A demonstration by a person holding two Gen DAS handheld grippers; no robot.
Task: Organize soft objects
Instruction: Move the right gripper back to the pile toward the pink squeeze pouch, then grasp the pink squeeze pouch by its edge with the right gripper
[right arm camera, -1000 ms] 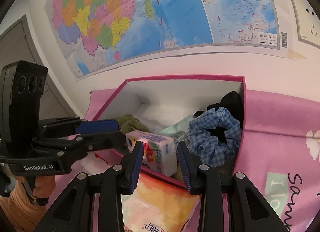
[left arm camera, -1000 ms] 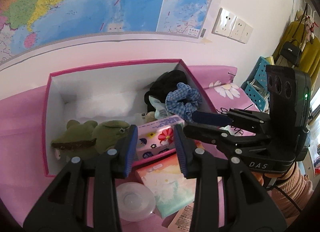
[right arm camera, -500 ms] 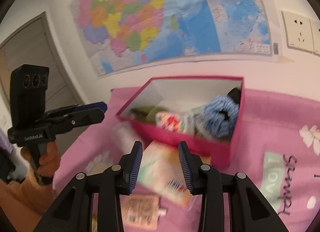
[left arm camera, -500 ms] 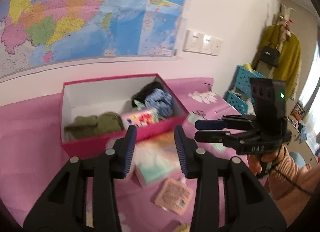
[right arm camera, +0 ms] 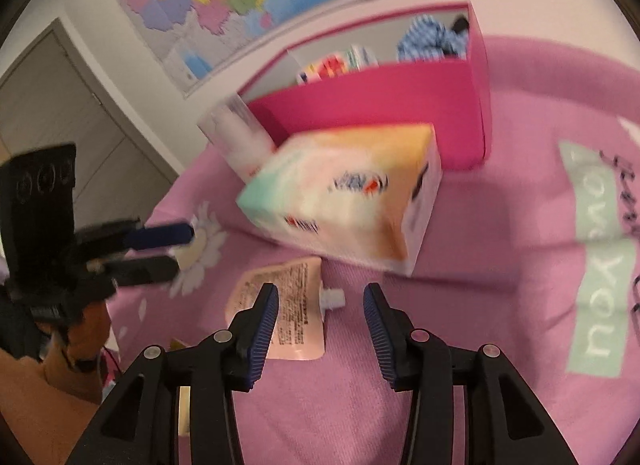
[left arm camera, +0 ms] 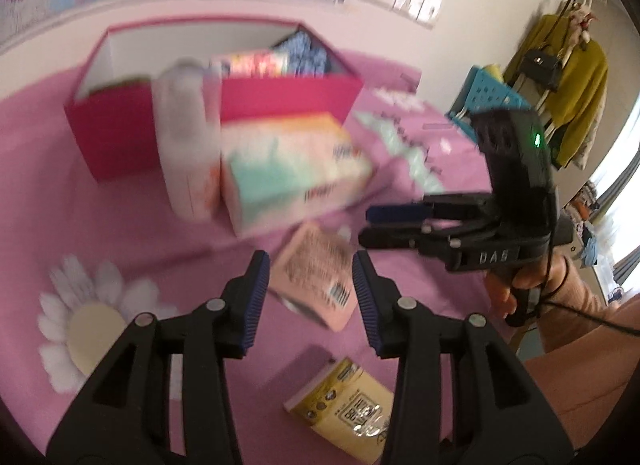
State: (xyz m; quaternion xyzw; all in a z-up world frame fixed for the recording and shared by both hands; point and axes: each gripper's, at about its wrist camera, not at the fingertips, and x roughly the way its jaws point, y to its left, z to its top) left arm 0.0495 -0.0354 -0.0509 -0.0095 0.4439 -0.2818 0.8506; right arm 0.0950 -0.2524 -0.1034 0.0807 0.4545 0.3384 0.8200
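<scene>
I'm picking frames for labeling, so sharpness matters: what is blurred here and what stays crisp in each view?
Left wrist view: motion blur smears the pink box and tissue pack; the left gripper stays crisp. Right wrist view: the tissue pack is smeared, the pink pouch is sharper, the right gripper crisp. Fisheye bends both edges.

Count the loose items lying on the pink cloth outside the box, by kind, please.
Pastel soft tissue pack: 1
White plastic bottle: 1
Pink flat spout pouch: 1
Yellow flat sachet: 1
Total: 4, all outside the magenta cardboard box.
</scene>
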